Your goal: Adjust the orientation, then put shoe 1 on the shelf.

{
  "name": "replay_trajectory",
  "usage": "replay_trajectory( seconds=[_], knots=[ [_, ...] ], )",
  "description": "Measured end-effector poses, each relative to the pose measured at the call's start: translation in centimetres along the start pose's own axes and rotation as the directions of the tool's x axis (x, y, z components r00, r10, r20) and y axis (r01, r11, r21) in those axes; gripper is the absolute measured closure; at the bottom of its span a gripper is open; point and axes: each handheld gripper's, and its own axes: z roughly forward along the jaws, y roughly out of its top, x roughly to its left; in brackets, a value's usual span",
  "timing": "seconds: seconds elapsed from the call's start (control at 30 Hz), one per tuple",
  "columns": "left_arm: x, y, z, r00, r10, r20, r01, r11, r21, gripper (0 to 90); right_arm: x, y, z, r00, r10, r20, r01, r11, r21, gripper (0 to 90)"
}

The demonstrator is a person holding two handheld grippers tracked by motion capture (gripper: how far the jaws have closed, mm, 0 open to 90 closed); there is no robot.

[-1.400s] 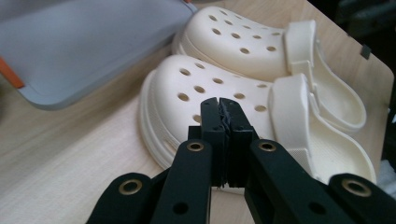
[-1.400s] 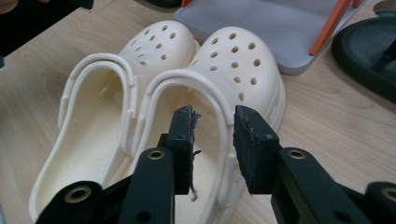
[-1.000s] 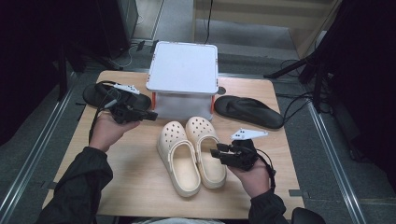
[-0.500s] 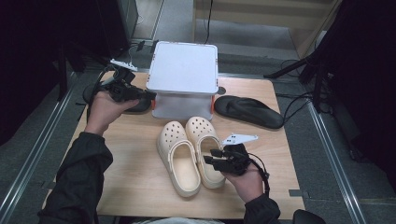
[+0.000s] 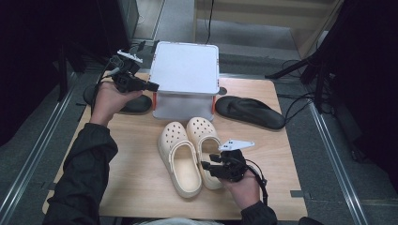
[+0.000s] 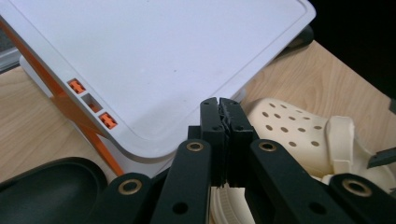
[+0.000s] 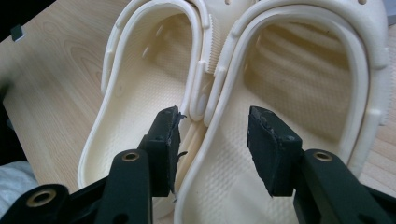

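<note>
**Right tongs spread over the clogs' heels**

Cream clogs [image 5: 190,157] side by side at centre of the counter [image 5: 136,187], toes toward the white box [image 5: 187,77], heels toward the lower edge; paired neatly, probably so both can be taken at once by the adjoining heel rims. Right tongs [image 5: 206,166] at lower centre-right of the high view, just at the heel of the right-hand clog; in the right gripper view, jaws apart and just been widening, straddling the two inner heel walls where the clogs meet, pads not yet pressing on either. No grip so far; seemingly lining up for a pinch on those touching rims.

Left tongs [image 5: 155,86] at upper left, well apart from the clogs, raised beside the box's left corner, jaws pressed together on nothing. Likely parked clear, or headed for the box lid.

Black slippers farther out: one [image 5: 131,104] left of the box under the left hand, one [image 5: 251,111] at its right.
</note>
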Motion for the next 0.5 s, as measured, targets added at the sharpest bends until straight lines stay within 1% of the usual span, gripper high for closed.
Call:
replay_trajectory(
  seconds=[0.1, 0.13, 0.2, 0.23, 0.27, 0.33, 0.4, 0.5],
  knots=[
    [0.3, 0.1, 0.3, 0.9999, 0.001, -0.017, -0.001, 0.9999, 0.011, 89.6, 0.1, -0.1, 0.2, 1.0000, -0.001, 0.006, 0.001, 1.000, 0.002, 54.0],
    [0.4, 0.1, 0.4, 1.0000, 0.001, -0.007, -0.001, 1.0000, 0.010, 89.6, 0.2, -0.1, 0.2, 1.0000, 0.003, 0.005, -0.003, 1.000, 0.002, 53.6],
    [0.4, 0.1, 0.4, 1.0000, 0.007, -0.004, -0.007, 0.9999, 0.009, 89.7, 0.2, -0.2, 0.3, 0.9999, 0.004, 0.009, -0.004, 1.000, 0.002, 52.0],
    [0.5, 0.2, 0.3, 0.9999, 0.010, -0.006, -0.010, 0.9999, 0.009, 89.7, 0.2, -0.2, 0.4, 0.9999, 0.009, 0.012, -0.009, 1.000, -0.001, 50.2],
    [0.5, 0.2, 0.3, 0.9999, 0.003, -0.014, -0.003, 1.0000, 0.004, 89.6, 0.2, -0.2, 0.4, 0.9998, 0.013, 0.013, -0.013, 1.000, -0.002, 49.0],
    [0.6, 0.3, 0.2, 0.9999, 0.005, -0.014, -0.005, 1.0000, -0.001, 89.4, 0.3, -0.1, 0.5, 0.9997, 0.018, 0.014, -0.018, 1.000, -0.003, 47.2],
    [0.8, 0.4, 0.2, 0.9999, 0.003, -0.011, -0.003, 1.0000, -0.005, 89.2, 0.4, 0.0, 0.6, 0.9998, 0.011, 0.017, -0.011, 1.000, -0.008, 46.7],
    [1.2, 0.4, 0.4, 0.9999, -0.002, -0.012, 0.002, 0.9999, -0.012, 89.3, 0.5, 0.0, 0.9, 0.9997, 0.014, 0.021, -0.014, 1.000, -0.007, 46.8]
  ],
)
